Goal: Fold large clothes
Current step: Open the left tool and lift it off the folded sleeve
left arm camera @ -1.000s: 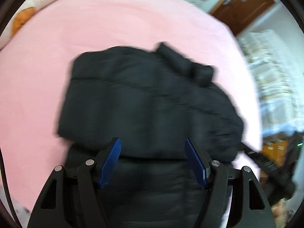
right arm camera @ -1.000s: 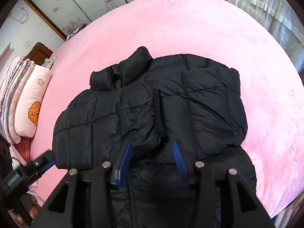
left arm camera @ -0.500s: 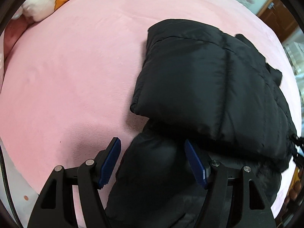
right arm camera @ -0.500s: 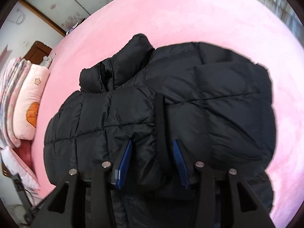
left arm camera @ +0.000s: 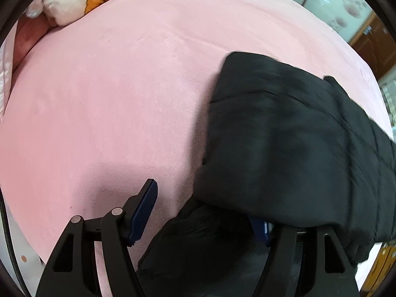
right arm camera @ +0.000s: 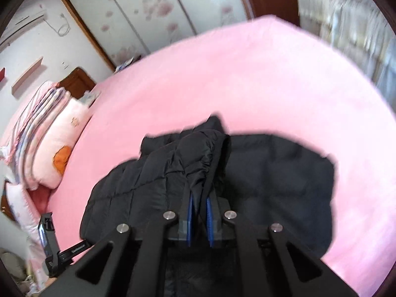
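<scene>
Pinching a ridge of the black puffer jacket (right arm camera: 259, 173), the right tongs (right arm camera: 199, 219) have just been closing, and their blue pads now press a bunched fold of the jacket's upper layer, lifted off the rest. The left tongs (left arm camera: 200, 212) stand released and wide: the left blue pad (left arm camera: 144, 210) shows over bare pink bedspread (left arm camera: 111, 111), while the right pad is mostly hidden under the jacket's overhanging folded edge, with dark fabric lying between the two but not squeezed.

In the right wrist view the jacket lies folded on the near part of the bed, its near side running under the tongs and its collar end farthest from them. Pink bedspread lies open around the jacket's left, far and right edges. Farther left, a cartoon pillow (right arm camera: 63, 146) and stacked bedding (right arm camera: 32, 121) sit at the bed's edge; wardrobe doors (right arm camera: 138, 12) stand beyond the bed.
</scene>
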The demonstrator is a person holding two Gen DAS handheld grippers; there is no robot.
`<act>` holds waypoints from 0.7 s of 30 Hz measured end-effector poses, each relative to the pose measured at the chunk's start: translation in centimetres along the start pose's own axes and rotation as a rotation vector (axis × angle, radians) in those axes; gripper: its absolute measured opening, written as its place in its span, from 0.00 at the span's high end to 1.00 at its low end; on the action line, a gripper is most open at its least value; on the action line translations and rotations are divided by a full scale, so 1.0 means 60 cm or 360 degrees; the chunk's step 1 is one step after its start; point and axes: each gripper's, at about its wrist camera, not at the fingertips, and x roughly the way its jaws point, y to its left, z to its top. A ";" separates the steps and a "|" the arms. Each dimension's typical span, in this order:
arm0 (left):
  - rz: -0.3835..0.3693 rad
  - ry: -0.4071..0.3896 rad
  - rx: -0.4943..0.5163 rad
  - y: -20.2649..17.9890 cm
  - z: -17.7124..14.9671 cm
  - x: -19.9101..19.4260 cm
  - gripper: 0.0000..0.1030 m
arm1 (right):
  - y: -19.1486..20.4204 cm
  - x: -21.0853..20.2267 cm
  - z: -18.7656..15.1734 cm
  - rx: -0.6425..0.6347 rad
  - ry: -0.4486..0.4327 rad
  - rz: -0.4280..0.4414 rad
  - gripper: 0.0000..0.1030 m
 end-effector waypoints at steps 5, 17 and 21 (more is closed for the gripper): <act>0.0010 0.0067 -0.0003 -0.022 0.008 0.006 0.42 | -0.038 0.012 -0.004 0.0006 0.0047 -0.0182 0.92; 0.0102 0.0216 0.0085 -0.007 -0.001 0.038 0.73 | -0.099 0.110 -0.099 0.0064 0.0280 -0.0500 0.92; 0.0135 0.0215 0.0087 -0.011 -0.001 0.043 0.78 | -0.092 0.116 -0.099 -0.0003 0.0283 -0.0556 0.92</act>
